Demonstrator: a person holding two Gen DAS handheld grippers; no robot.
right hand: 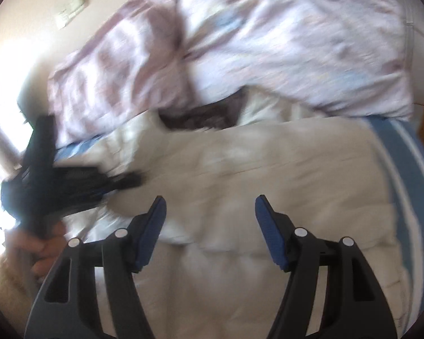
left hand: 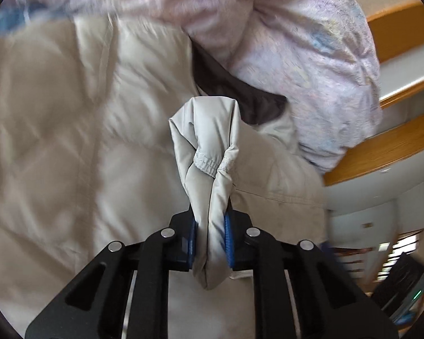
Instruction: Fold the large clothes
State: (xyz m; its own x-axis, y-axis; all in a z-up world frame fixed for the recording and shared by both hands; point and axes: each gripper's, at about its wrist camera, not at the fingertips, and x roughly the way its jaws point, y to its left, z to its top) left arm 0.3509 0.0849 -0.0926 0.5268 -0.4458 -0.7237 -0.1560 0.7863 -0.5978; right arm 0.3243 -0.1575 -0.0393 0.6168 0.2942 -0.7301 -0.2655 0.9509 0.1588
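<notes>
Item: pale beige quilted puffer jacket [left hand: 70,141], spread on the bed. Left claw [left hand: 210,243] clamped on its elastic-hemmed cuff [left hand: 212,163], mid-fold. Right claw [right hand: 210,226] apart, empty, above the jacket. Next: likely lay sleeve across body.

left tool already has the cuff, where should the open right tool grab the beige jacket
Judging from the right wrist view, the right tool is open above the jacket. Best bet is the raised fold at its far edge, approached from above with one finger on each side. The left tool pinches the sleeve cuff.
</notes>
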